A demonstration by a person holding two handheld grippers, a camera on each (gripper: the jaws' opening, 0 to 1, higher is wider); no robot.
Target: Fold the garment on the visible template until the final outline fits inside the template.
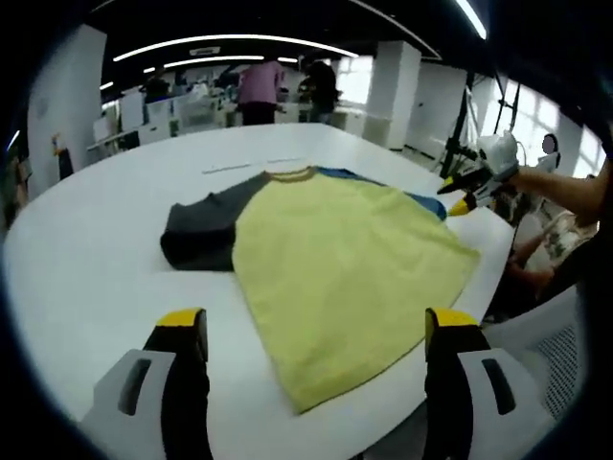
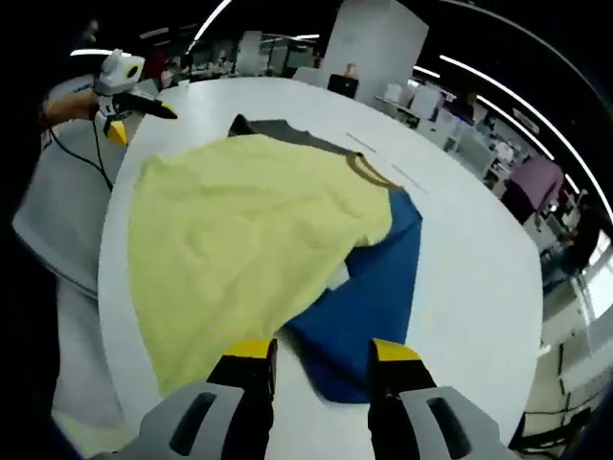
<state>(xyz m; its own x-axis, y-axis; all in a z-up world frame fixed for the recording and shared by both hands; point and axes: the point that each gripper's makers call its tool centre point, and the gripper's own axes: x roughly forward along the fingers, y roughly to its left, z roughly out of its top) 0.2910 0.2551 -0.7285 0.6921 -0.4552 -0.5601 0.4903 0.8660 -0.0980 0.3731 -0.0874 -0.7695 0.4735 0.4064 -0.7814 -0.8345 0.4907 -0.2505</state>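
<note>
Garment: a yellow knit T-shirt with one dark grey sleeve and one blue sleeve (image 1: 345, 254), spread flat on the round white surface (image 1: 105, 249), which serves as landmark for all positions below. The shirt lies toward the surface's near edge, its hem closest to the person and its brown-trimmed collar (image 1: 292, 174) pointing to the middle of the surface. The grey sleeve (image 1: 201, 235) extends sideways from the body; in the right gripper view the blue sleeve (image 2: 369, 302) runs out from under the yellow body (image 2: 239, 240), partly folded beneath it. Thin pale lines on the surface beyond the collar (image 1: 228, 169) may mark the template; its full outline cannot be made out.

Left claw (image 1: 316, 335): jaws wide apart, empty, held above the hem corner at the surface's near edge. Right claw (image 2: 324, 359): jaws parted, nothing between them, poised over the blue sleeve's end. This approach from opposite sides suggests a sleeve fold inward is the step in hand; the fold appears barely begun. Each claw also shows in the other's view, raised off the surface beside the shirt (image 1: 474, 187) (image 2: 129, 96). People (image 1: 259, 88) stand well beyond the surface's far side.
</note>
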